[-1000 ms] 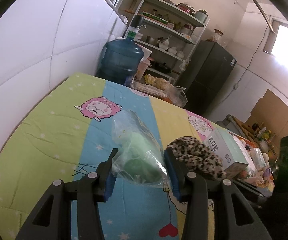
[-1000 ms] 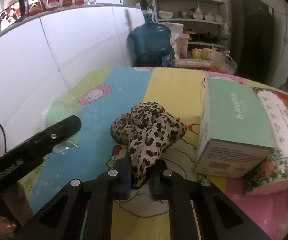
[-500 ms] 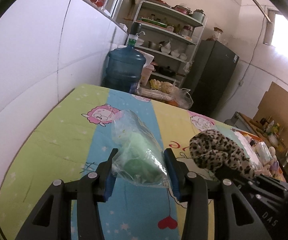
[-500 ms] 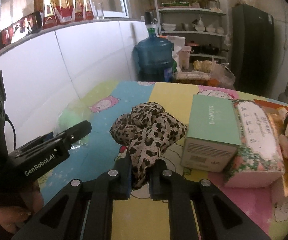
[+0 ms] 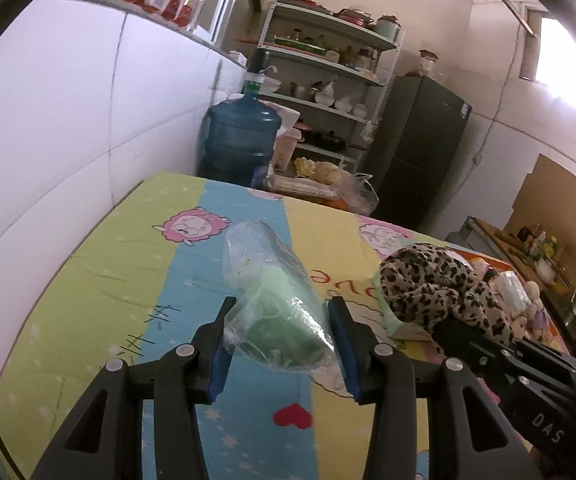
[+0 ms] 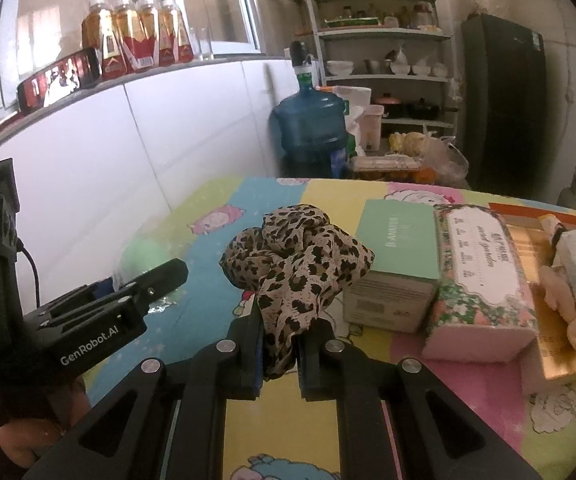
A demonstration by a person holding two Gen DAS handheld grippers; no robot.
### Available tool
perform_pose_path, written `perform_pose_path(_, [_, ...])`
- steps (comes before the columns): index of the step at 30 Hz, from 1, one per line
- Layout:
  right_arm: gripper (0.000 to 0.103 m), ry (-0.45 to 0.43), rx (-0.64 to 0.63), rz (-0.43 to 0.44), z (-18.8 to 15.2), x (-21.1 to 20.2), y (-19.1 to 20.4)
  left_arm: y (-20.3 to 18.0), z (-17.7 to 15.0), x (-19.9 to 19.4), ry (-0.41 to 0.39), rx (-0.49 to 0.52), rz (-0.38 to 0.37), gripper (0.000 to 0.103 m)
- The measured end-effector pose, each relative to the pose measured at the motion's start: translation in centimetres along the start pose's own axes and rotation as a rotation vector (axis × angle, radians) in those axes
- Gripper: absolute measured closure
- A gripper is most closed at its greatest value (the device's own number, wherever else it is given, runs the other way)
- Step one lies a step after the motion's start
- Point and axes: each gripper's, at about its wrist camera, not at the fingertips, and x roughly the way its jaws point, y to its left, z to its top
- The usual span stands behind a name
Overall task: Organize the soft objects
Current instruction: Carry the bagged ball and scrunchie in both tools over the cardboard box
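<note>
A cartoon-printed tablecloth [image 6: 216, 320] in green, blue, yellow and pink stripes covered the table and filled the lower half of both views. In the upper centre of the right wrist view stood a blue water jug [image 6: 307, 124] beside a white shelf rack [image 6: 383, 52]. At centre right of that view a mint-green box [image 6: 397, 248] lay touching a floral tissue pack [image 6: 481, 272]. The right gripper [image 6: 279, 344], at bottom centre, was pressed together on a leopard-print scarf [image 6: 295, 256], which bunched up above its fingers, clear of the cloth. In the left wrist view the left gripper [image 5: 280, 344], at lower centre, pinched a clear bag holding something green [image 5: 276, 296], lifted off the table.
</note>
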Motion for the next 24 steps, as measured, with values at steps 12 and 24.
perform_pose_path(12, [0.091, -0.067, 0.066, -0.022, -0.6, -4.1, -4.1, -6.4, -0.5, -1.1, 0.006, 0.089, -0.065, 0.057])
perform_pose_path(24, [0.091, -0.133, 0.16, -0.075, -2.0, -8.6, -10.9, -14.9, -1.5, 0.0, 0.035, 0.179, -0.154, 0.057])
